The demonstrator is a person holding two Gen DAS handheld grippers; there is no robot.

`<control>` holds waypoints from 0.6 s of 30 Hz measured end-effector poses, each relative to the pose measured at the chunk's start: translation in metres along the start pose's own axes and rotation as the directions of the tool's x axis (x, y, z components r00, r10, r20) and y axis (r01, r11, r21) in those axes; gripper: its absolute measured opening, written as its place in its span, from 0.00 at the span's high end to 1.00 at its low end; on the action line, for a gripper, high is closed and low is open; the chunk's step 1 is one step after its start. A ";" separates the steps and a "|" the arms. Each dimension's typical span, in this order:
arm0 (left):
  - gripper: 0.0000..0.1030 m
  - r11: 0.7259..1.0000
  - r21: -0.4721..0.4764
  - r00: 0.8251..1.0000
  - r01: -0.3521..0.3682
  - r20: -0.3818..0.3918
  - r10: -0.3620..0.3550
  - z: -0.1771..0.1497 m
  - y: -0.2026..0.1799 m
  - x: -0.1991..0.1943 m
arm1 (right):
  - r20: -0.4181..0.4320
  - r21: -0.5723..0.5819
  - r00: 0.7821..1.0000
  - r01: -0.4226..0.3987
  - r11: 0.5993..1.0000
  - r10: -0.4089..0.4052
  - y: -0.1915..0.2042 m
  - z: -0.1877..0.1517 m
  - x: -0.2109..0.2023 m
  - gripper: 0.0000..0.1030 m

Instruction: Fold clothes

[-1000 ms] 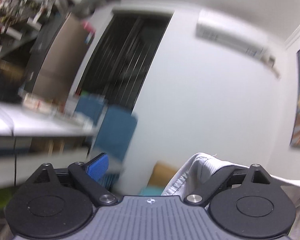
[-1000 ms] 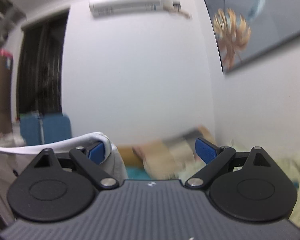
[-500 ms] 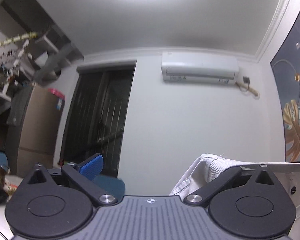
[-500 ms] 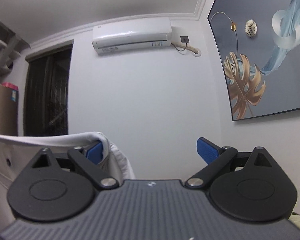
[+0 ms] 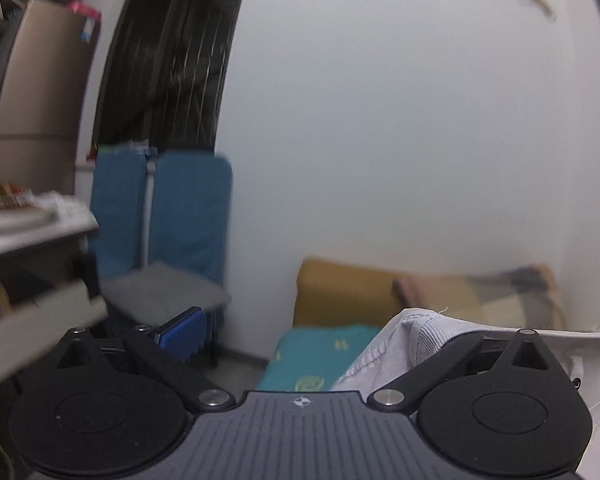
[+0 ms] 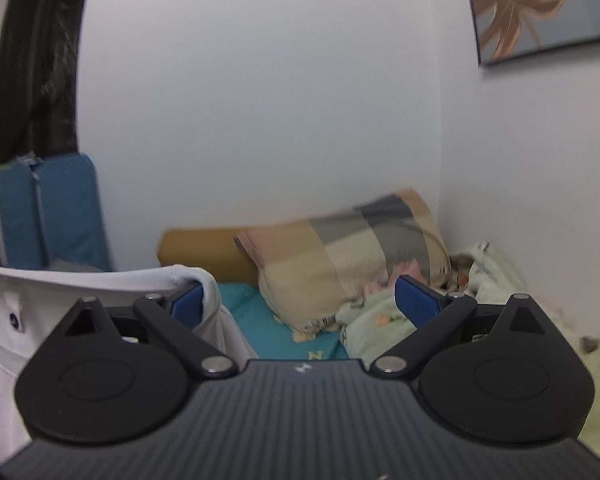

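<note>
A white garment (image 5: 416, 340) hangs in the air, stretched between both grippers. In the left wrist view its ribbed edge drapes over the right finger of my left gripper (image 5: 324, 344), whose jaws stand wide apart. In the right wrist view the same white garment (image 6: 100, 280), with a small dark button, drapes over the left finger of my right gripper (image 6: 300, 304), which is also wide open. Both grippers are raised above a bed with a teal sheet (image 6: 260, 320).
A checked pillow (image 6: 348, 256) and a mustard cushion (image 6: 204, 252) lie at the bed's head against the white wall. A pale green blanket (image 6: 500, 280) is bunched at the right. Blue folded chairs (image 5: 160, 208) and a table edge (image 5: 32, 232) stand at the left.
Both grippers have tilted down from the ceiling and air conditioner toward the bed and pillows. The garment stays draped over the same fingers.
</note>
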State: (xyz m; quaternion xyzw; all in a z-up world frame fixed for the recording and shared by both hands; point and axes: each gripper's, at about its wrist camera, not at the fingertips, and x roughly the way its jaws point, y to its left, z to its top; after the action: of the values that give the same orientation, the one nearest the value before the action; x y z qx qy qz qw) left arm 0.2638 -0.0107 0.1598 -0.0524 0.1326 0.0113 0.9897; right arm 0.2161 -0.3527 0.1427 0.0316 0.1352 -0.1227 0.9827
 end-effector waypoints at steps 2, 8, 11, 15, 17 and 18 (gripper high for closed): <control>0.00 1.000 0.005 0.999 -0.015 -0.048 0.015 -0.051 -0.004 0.064 | -0.031 -0.006 0.999 0.020 1.000 -0.020 0.005 -0.037 0.063 0.04; 0.00 0.998 0.021 0.967 -0.060 -0.247 0.064 -0.180 -0.005 0.234 | -0.185 -0.011 0.982 0.036 0.999 -0.037 0.012 -0.150 0.225 0.04; 0.00 0.998 0.042 0.940 -0.043 -0.336 0.055 -0.235 -0.004 0.286 | -0.305 -0.004 0.952 0.031 1.000 -0.031 0.009 -0.203 0.272 0.04; 0.01 0.994 0.112 0.886 0.007 -0.461 0.045 -0.280 -0.011 0.327 | -0.455 0.010 0.891 -0.001 1.000 0.005 0.002 -0.259 0.312 0.04; 0.01 0.987 0.141 0.845 0.073 -0.534 0.014 -0.289 -0.017 0.329 | -0.503 0.016 0.863 -0.035 0.999 0.039 0.000 -0.272 0.322 0.04; 0.01 0.981 0.166 0.825 0.098 -0.565 0.013 -0.292 -0.017 0.332 | -0.503 0.018 0.862 -0.061 0.998 0.062 -0.001 -0.271 0.323 0.03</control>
State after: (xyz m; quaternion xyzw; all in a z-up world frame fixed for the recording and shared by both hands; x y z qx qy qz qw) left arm 0.5081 -0.0564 -0.2061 0.0371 0.4181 -0.0395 0.9068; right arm 0.4476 -0.4030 -0.2062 0.0674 0.3855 -0.0791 0.9168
